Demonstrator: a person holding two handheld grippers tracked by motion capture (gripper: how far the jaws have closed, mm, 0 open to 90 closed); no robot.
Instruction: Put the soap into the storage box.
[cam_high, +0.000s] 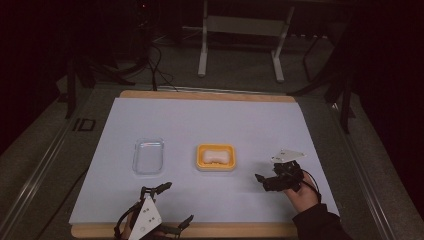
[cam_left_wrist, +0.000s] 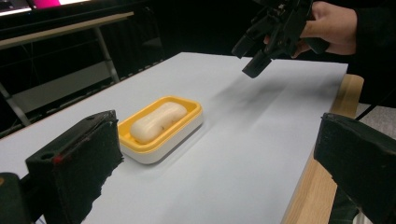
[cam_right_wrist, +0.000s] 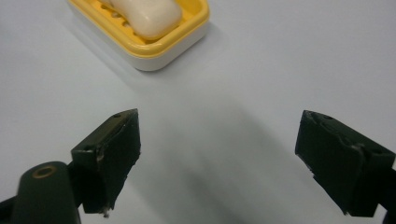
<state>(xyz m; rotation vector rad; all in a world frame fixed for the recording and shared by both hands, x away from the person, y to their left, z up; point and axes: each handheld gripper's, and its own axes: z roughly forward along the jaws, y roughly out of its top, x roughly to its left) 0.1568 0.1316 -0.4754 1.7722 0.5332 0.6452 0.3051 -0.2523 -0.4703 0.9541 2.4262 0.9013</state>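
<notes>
The right gripper (cam_high: 264, 181) hangs just above the white mat (cam_high: 210, 125) near its right edge, held in a hand (cam_high: 303, 196), its jaws spread wide with nothing between them and pointing left toward the soap dish (cam_high: 216, 157), which sits near it at mid-mat. The yellow dish holds a pale bar of soap (cam_right_wrist: 148, 16) lying flat inside, and farther left, apart from the dish, a clear lid (cam_high: 148, 156) lies on the mat. At the near edge the left gripper (cam_high: 172, 207) rests with its jaws also wide apart and empty, facing the dish.
</notes>
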